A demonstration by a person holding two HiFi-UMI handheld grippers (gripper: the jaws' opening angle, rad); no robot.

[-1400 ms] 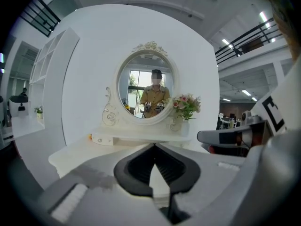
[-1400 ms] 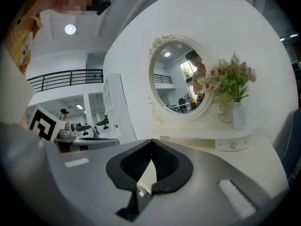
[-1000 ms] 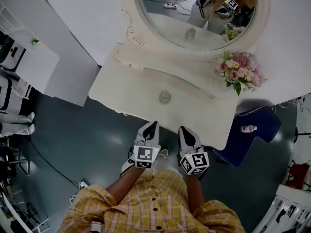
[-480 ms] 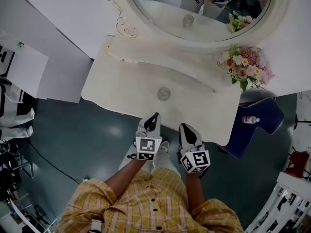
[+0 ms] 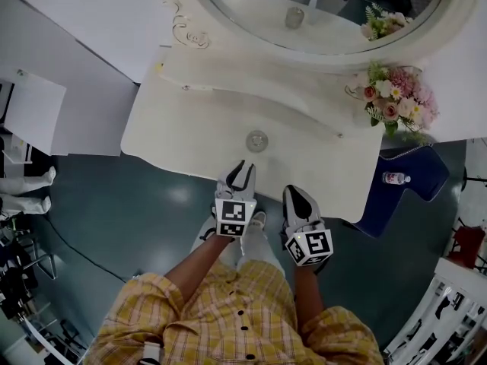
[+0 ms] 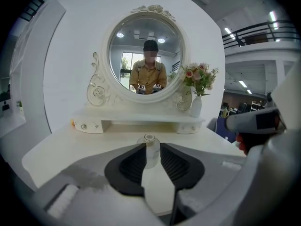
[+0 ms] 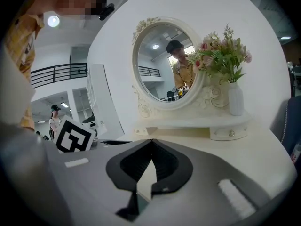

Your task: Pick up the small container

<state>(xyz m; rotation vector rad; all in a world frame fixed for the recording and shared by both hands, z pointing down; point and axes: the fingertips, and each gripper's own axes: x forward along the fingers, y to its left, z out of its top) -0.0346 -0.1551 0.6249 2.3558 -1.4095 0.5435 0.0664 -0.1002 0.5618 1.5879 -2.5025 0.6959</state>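
The small container (image 5: pixel 257 140), a clear glass jar with a round lid, stands on the white dressing table (image 5: pixel 175 128) near its front middle. My left gripper (image 5: pixel 240 167) reaches over the table's front edge, a short way in front of the jar and not touching it. Its jaws are opening. In the left gripper view the container (image 6: pixel 149 140) shows through the narrow gap of the left gripper (image 6: pixel 151 146), farther off on the tabletop. My right gripper (image 5: pixel 294 193) hangs at the table's edge to the right of the left one. In its own view the right gripper (image 7: pixel 151 141) is shut and holds nothing.
A white vase of pink flowers (image 5: pixel 392 101) stands at the back right, on the shelf under the oval mirror (image 5: pixel 319 14). A blue seat with a small bottle (image 5: pixel 396 178) on it sits right of the table. Grey floor lies below the front edge.
My left gripper has moved forward over the table's edge toward the jar and its jaws have parted. The right gripper has stayed about where it was.
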